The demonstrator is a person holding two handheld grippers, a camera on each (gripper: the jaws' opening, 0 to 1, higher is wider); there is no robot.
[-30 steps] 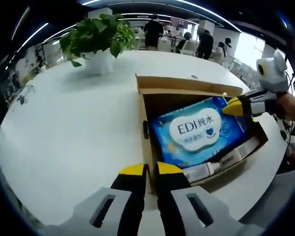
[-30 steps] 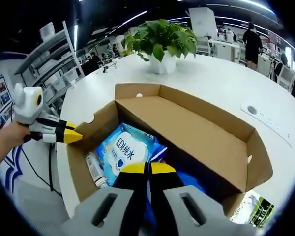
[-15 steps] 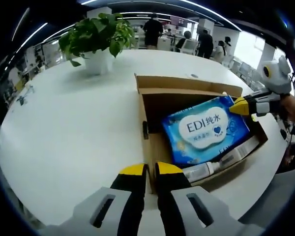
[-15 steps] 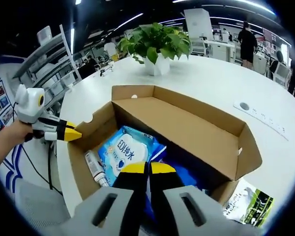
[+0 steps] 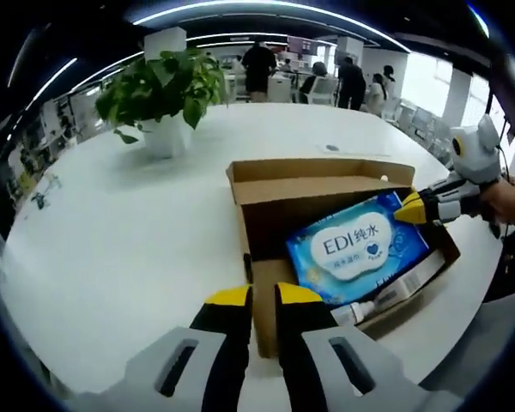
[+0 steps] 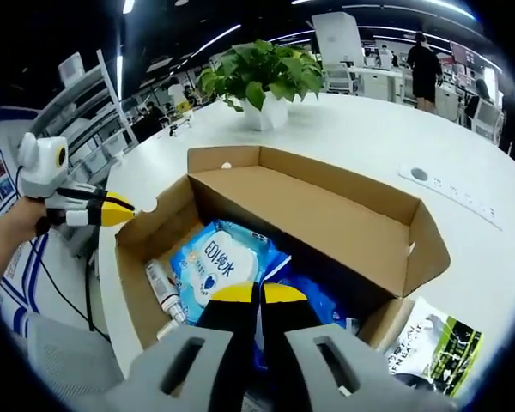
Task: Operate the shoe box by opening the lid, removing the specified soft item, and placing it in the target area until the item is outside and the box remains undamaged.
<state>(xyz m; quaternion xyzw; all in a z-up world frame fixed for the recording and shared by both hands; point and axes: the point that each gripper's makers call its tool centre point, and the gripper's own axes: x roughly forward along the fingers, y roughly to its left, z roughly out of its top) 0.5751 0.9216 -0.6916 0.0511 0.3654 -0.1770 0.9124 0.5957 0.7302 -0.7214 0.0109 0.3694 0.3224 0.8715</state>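
An open cardboard shoe box (image 5: 319,186) lies on a white table, its lid folded back. A blue wipes pack (image 5: 356,246) with a white label is tilted up inside it. My right gripper (image 5: 409,208) comes in from the right, shut on the pack's far corner. In the right gripper view, the right gripper (image 6: 257,293) pinches the pack (image 6: 215,257) over the box (image 6: 326,215). My left gripper (image 5: 253,296) is shut with nothing in it, just before the box's near wall. The left gripper (image 6: 120,208) also hovers by the box's left rim.
A white tube (image 5: 395,287) lies in the box beside the pack. A potted plant (image 5: 159,90) stands further back on the table. A printed leaflet (image 6: 429,343) lies on the table by the box's corner. People stand at desks in the background.
The right gripper has lifted the pack's corner, so the pack sits higher and more tilted in the box. The left gripper has drawn back slightly from the box.
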